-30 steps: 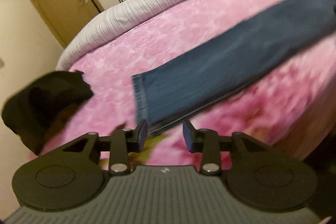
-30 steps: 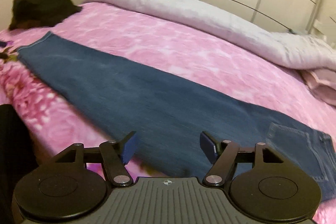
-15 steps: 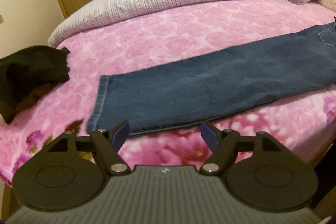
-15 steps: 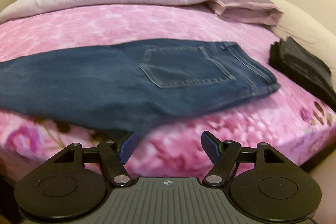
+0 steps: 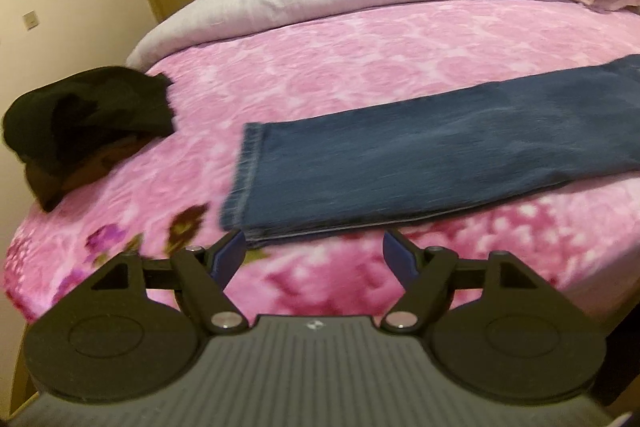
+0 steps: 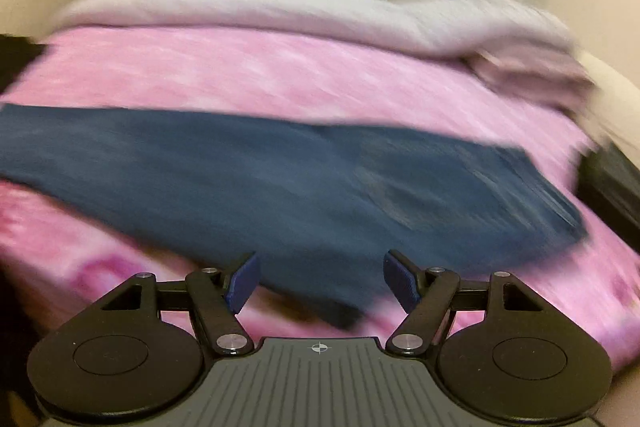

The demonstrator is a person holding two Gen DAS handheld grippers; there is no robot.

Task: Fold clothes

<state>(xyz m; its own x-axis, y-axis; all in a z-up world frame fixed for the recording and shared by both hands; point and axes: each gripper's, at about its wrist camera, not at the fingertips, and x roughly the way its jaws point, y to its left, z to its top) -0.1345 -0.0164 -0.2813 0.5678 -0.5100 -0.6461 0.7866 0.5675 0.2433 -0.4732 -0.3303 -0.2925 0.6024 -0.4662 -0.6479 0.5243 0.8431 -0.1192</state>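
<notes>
lengthwise, jeans (image 5: 420,163) lie across bed (image 5: 320,67), hem left.

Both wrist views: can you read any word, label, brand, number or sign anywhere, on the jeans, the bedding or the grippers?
No readable text in either view.
jeans: no tag or label visible in the left wrist view; in the right wrist view the pocket area is too blurred to read.
left gripper: only a small round crosshair mark on its body, no letters.
right gripper: the same crosshair mark, no letters.
pink bedspread: floral pattern only.
</notes>
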